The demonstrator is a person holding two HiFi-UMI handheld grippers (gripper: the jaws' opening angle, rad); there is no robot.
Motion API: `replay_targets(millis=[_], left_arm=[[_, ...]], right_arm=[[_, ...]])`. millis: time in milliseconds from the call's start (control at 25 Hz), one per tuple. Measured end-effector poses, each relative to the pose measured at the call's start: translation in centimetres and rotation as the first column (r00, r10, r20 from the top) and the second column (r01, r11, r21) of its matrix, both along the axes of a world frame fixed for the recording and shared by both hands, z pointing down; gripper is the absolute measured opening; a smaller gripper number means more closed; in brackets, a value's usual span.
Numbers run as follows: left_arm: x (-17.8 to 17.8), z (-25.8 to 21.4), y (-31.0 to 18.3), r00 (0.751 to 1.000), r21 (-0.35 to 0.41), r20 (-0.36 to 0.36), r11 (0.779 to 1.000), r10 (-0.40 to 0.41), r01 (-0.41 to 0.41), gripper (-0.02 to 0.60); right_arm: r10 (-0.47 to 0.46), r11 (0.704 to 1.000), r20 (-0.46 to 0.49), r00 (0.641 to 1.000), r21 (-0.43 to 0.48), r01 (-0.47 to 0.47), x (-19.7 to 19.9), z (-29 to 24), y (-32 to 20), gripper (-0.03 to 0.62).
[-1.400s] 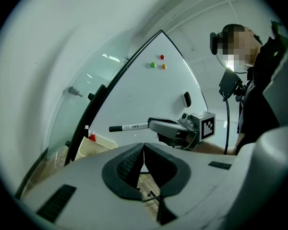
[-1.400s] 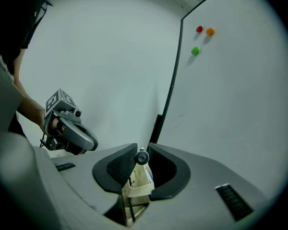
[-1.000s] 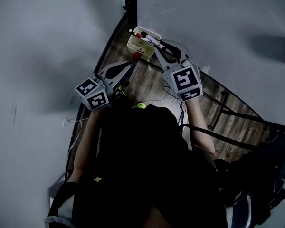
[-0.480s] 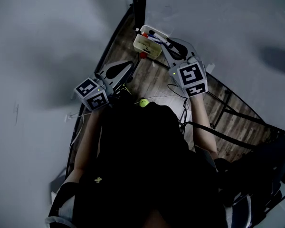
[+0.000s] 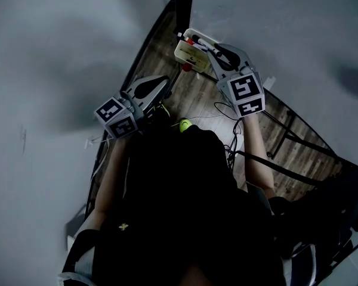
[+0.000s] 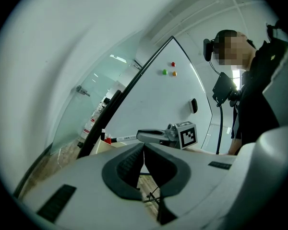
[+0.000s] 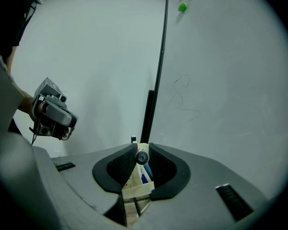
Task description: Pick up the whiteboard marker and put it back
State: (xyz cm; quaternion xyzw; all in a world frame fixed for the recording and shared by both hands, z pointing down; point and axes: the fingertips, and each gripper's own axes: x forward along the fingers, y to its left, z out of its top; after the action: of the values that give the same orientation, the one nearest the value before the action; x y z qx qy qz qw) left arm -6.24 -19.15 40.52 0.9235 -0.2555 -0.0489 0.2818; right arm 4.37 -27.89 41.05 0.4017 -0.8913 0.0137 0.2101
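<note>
My right gripper [image 5: 213, 50] [image 7: 142, 163] is shut on a whiteboard marker [image 7: 142, 157], which I see end-on between its pads. From the left gripper view the marker's white barrel [image 6: 123, 139] sticks out of the right gripper [image 6: 152, 136] toward a cream tray [image 5: 186, 56] [image 7: 135, 188] that holds other markers. The tray sits at the foot of the whiteboard, just below and ahead of the held marker. My left gripper [image 5: 165, 82] [image 6: 144, 146] hangs to the left, level, its jaws shut with nothing between them.
A whiteboard [image 7: 221, 80] with red, green and orange magnets [image 6: 173, 64] and a black eraser [image 6: 194, 105] stands on a black frame [image 7: 154, 109]. Wooden floor [image 5: 197, 94] with cables lies below. A yellow-green object [image 5: 184, 124] shows at my chest.
The right gripper with the marker has sunk a little toward the tray. The left gripper has hardly shifted. Both jaws stand as before.
</note>
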Motion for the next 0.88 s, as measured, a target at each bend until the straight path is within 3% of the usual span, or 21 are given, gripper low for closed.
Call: replay_targets(millis=[880], left_arm=[[-0.9, 0.5, 0.1, 1.0, -0.045, 0.011, 0.999, -0.009, 0.01, 0.012]], right_arm=[[0.023, 0.996, 0.048, 0.999, -0.085, -0.018, -0.4, 4.1, -1.9, 0.081]])
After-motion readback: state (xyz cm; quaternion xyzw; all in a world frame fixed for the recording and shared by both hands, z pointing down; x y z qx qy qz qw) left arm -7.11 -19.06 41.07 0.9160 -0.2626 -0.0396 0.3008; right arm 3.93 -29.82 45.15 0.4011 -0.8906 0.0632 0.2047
